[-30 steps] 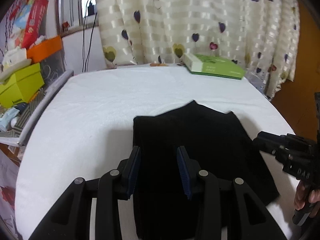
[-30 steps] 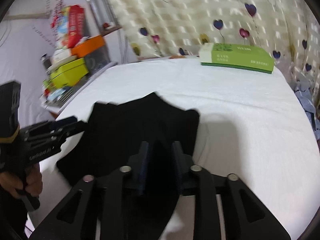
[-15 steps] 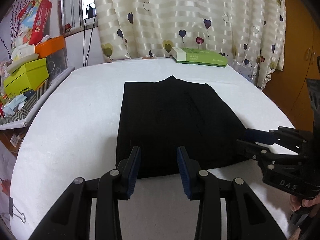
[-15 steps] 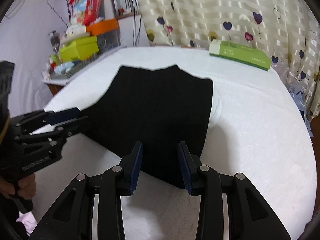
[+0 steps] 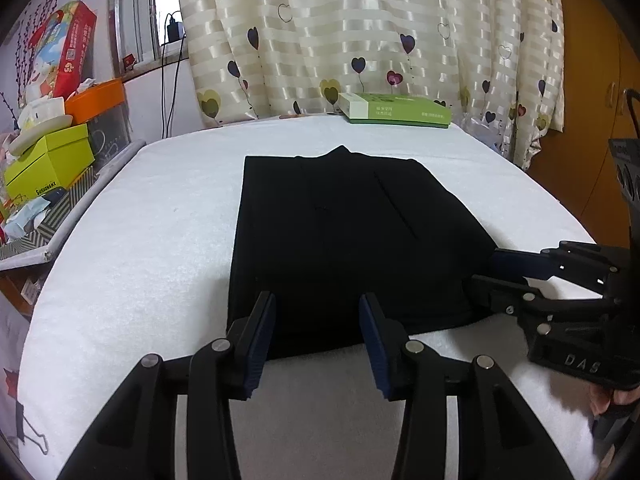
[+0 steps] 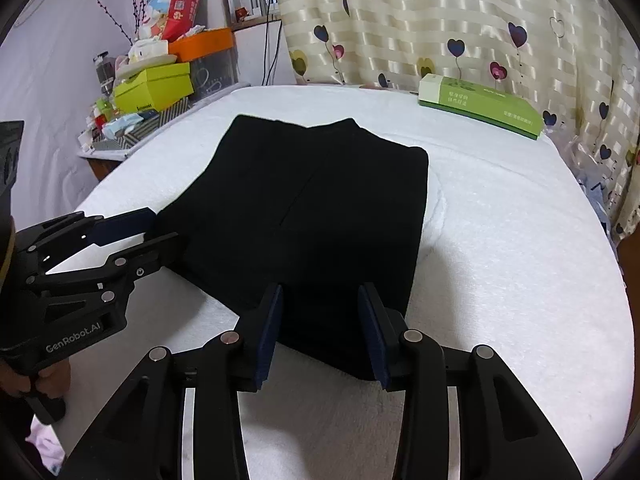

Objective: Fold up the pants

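White towel-covered table (image 5: 140, 240), heart curtain (image 5: 360, 40) behind, green box (image 5: 396, 110) at far edge. Black pants (image 5: 344, 240) folded mid-table. Left gripper (image 5: 316, 332) & right gripper (image 6: 320, 328) both wide, empty; casings read "GenRobot.AI", "DAS".

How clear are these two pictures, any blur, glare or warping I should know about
Left wrist view: sharp, fisheye bends the table edges, dark corners; the black pants show little fold detail. Right wrist view: equally sharp and warped; the curtain is bright, not blown out, and the pants read near-featureless black.
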The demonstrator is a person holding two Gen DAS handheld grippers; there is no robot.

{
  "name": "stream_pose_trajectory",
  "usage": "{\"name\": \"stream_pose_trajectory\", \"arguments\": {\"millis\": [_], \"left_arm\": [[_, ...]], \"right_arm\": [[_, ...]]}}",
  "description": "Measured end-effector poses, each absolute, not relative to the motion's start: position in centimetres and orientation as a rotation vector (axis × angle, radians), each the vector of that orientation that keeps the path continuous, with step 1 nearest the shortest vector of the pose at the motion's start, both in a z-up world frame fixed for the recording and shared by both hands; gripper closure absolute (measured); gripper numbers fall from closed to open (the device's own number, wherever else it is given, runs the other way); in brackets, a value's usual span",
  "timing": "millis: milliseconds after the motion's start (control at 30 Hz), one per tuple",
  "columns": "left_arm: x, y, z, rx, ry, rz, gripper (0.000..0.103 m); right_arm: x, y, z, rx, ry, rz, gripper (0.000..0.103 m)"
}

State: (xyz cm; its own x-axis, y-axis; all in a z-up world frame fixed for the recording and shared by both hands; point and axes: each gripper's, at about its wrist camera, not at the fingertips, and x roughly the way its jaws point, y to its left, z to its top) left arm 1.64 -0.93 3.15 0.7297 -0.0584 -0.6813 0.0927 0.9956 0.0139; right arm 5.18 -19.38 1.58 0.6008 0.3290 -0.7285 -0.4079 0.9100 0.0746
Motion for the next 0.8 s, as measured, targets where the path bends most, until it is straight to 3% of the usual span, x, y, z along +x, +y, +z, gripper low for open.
{"name": "stream_pose_trajectory", "arguments": {"millis": [333, 433, 567, 800], "left_arm": [[-1.4, 2.3, 4.5, -0.047, 0.734, -0.047, 0.057], [-0.7, 3.3, 4.9, -0.069, 0.730, -0.044, 0.057], [0.7, 4.4, 5.3, -0.077, 0.721, -0.024, 0.057], [3.8, 5.3, 5.8, -0.126, 0.729, -0.082, 0.057]], "right_arm": [[2.3, -21.5, 3.1, 0.009, 0.801, 0.443, 0.062], [2.7, -21.8, 3.3, 0.024, 0.793, 0.442, 0.062], [3.9, -22.4, 3.6, 0.053, 0.790, 0.444, 0.054], [6.9, -23.3, 3.5, 0.109, 0.820, 0.458, 0.054]]}}
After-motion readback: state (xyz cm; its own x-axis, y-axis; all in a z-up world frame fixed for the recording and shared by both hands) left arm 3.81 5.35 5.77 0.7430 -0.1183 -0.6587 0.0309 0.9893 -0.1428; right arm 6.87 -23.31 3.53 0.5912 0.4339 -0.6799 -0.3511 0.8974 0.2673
